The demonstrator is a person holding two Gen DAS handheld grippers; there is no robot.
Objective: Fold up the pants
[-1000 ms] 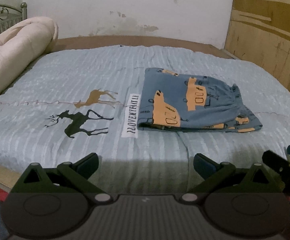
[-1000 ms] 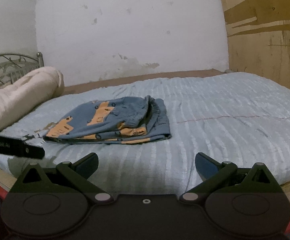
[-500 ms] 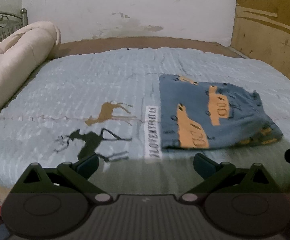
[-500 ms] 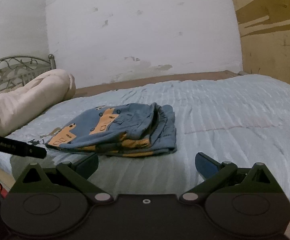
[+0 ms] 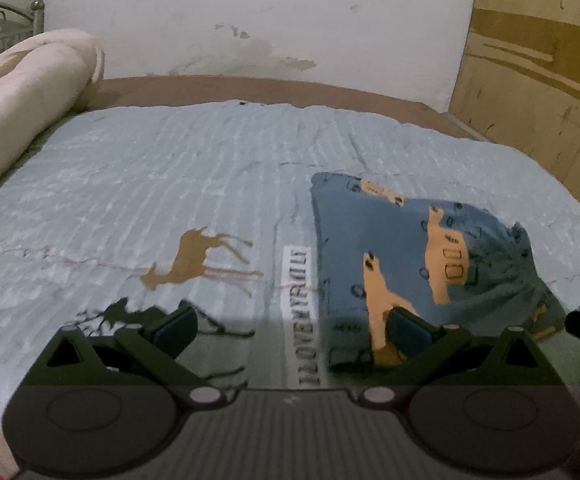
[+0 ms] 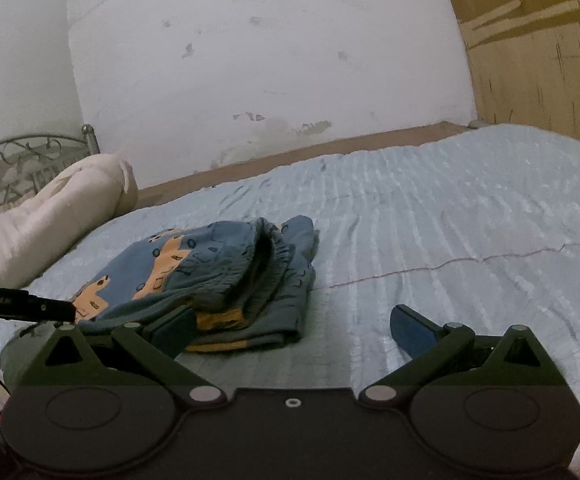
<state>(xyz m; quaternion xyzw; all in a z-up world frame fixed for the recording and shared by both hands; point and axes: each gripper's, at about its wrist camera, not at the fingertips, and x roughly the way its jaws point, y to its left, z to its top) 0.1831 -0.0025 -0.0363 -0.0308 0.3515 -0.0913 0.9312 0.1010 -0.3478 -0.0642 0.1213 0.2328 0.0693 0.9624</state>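
— Pale blue ribbed bedspread (image 5: 170, 168), deer prints (image 5: 194, 258) on the near part, a rolled cream blanket (image 5: 22, 92) along the left edge, stained white wall behind. What's lying on it?

— One pair of pants (image 5: 410, 248), blue with orange patches. They sit right of the white lettered strip (image 5: 296, 312) on the cover, already doubled into a squat bundle, and lie towards the near edge of the bed.

— Neat?

— Not quite. From the right wrist view the pants (image 6: 210, 276) show a puffed, gathered waistband gaping at the right end, layers stacked unevenly beneath it, an orange hem poking out at the near edge.

— The tools?

— Left gripper (image 5: 292, 330): jaws spread wide, nothing between them, the right finger over the near left corner of the bundle. Whether it touches the cloth I can't say; the near edge is in shadow. Right gripper (image 6: 290, 326): also spread wide and empty, its left finger just at the near edge of the stack.

— How would that cloth behave?

— My guess: thin, light, limp. It would sag from any single pinch, and the layers would probably slide over one another. The elastic waist looks bulky and springy, likely to pop back up.

— So where to hold?

— I'd say the two near corners, one per gripper, biting through all the layers at the hem edge. Not the flat middle, where the fingers would only catch the top sheet.
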